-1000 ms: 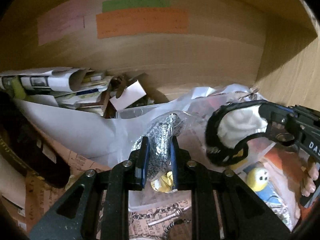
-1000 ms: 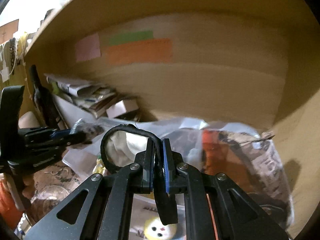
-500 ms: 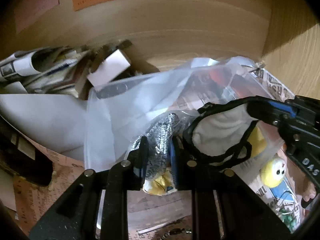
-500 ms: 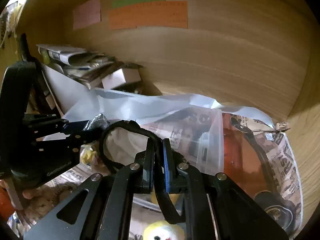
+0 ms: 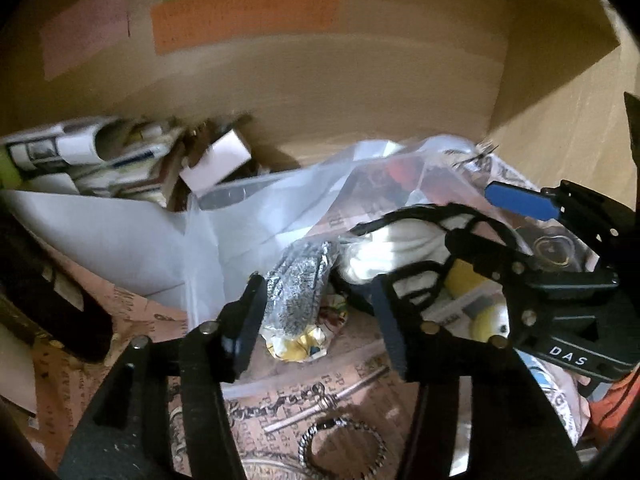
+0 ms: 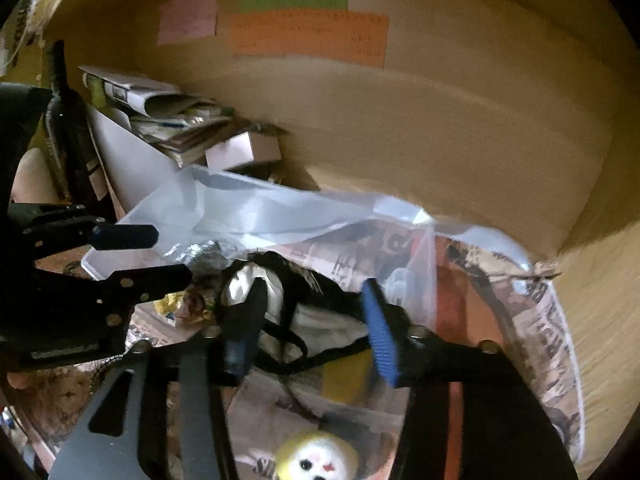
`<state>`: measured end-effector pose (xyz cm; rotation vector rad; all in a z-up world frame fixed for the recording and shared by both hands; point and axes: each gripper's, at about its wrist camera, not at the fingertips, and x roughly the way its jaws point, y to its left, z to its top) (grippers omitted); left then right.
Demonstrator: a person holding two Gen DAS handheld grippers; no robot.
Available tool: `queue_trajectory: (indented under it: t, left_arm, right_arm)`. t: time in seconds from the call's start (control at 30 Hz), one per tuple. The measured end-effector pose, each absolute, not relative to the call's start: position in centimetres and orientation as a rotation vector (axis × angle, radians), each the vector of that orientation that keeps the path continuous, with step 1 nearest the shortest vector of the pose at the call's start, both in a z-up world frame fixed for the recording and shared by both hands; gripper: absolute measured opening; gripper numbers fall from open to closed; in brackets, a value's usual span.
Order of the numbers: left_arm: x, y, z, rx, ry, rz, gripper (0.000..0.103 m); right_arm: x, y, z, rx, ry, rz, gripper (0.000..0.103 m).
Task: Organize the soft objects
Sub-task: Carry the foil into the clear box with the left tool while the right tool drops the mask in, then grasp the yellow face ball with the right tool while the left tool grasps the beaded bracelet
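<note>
A white soft cloth with black trim (image 5: 400, 246) lies at the mouth of a clear plastic bag (image 5: 280, 200); it also shows in the right wrist view (image 6: 280, 300). A grey speckled soft bundle (image 5: 298, 280) lies beside it, with yellow wrapping under it. My left gripper (image 5: 320, 312) is open, its jaws on either side of the grey bundle. My right gripper (image 6: 312, 320) is open over the white cloth; it also shows in the left wrist view (image 5: 492, 220). My left gripper also shows in the right wrist view (image 6: 156, 254). A yellow plush face (image 6: 316, 458) lies below.
A wooden wall with pink, green and orange notes (image 5: 240, 16) closes the back. Stacked papers and a small white box (image 5: 216, 160) lie at back left. A dark bottle (image 6: 66, 120) stands left. A chain bracelet (image 5: 340, 440) lies on the printed paper in front.
Both grippers have opened: the left let go of the grey bundle, the right let go of the black-trimmed white cloth, which now lies at the bag's mouth.
</note>
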<state>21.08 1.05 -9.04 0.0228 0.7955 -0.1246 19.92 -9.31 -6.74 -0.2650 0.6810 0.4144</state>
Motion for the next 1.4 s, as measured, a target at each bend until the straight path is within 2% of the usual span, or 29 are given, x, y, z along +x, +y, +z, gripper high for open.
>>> queue_trajectory:
  t: [0.07, 0.13, 0.27, 0.33, 0.43, 0.9, 0.93, 1.07, 1.1, 1.13, 1.2, 1.27, 1.3, 1.33, 1.37, 1.4]
  left_arm:
    - [20.1, 1.0, -8.1, 0.026, 0.764, -0.124, 0.065]
    - [19.0, 1.1, -7.1, 0.031, 0.729, -0.113, 0.073]
    - [17.2, 1.5, -5.8, 0.037, 0.677, -0.093, 0.095]
    - [16.3, 1.7, -5.6, 0.037, 0.665, -0.082, 0.100]
    - [15.4, 2.2, -6.1, 0.038, 0.681, -0.076, 0.100]
    - [14.8, 4.7, -14.4, 0.041, 0.933, -0.025, 0.100]
    - [14.7, 4.8, -14.9, 0.038, 0.948, -0.029, 0.099]
    - [14.4, 4.4, -16.4, 0.053, 1.001, -0.055, 0.070]
    - [14.4, 4.3, -16.7, 0.054, 1.009, -0.063, 0.069]
    - [14.3, 4.2, -17.0, 0.057, 1.012, -0.075, 0.065]
    - [14.0, 4.1, -17.1, 0.058, 0.999, -0.088, 0.061]
    - [13.8, 4.0, -17.1, 0.046, 0.996, -0.111, 0.043]
    - [13.7, 4.0, -17.0, 0.043, 0.994, -0.119, 0.039]
    - [13.6, 3.9, -17.0, 0.045, 0.991, -0.121, 0.032]
    - [13.5, 3.8, -17.0, 0.048, 0.988, -0.124, 0.022]
    - [13.3, 3.7, -17.0, 0.054, 0.984, -0.128, 0.018]
  right_arm:
    - [19.2, -9.6, -6.0, -0.269, 0.656, 0.413, 0.062]
    - [18.3, -10.0, -5.1, -0.265, 0.624, 0.407, 0.074]
    - [17.0, -10.9, -3.7, -0.251, 0.578, 0.400, 0.083]
    - [16.4, -11.4, -3.2, -0.241, 0.566, 0.399, 0.089]
    - [15.3, -12.2, -3.0, -0.222, 0.554, 0.393, 0.097]
    - [15.0, -15.0, -8.8, -0.197, 0.762, 0.347, 0.097]
    - [15.1, -14.9, -9.5, -0.196, 0.786, 0.351, 0.097]
    - [15.4, -14.4, -11.2, -0.200, 0.852, 0.369, 0.093]
    - [15.5, -14.3, -11.6, -0.203, 0.868, 0.374, 0.084]
    - [15.6, -14.2, -11.9, -0.203, 0.882, 0.380, 0.071]
    - [15.8, -13.9, -12.4, -0.205, 0.910, 0.392, 0.057]
    - [15.7, -13.9, -12.6, -0.200, 0.915, 0.403, 0.056]
    - [15.6, -13.8, -12.6, -0.201, 0.915, 0.404, 0.052]
    - [15.5, -13.8, -12.7, -0.201, 0.916, 0.407, 0.043]
    - [15.5, -13.8, -12.7, -0.203, 0.920, 0.408, 0.042]
    - [15.5, -13.8, -12.7, -0.201, 0.916, 0.407, 0.042]
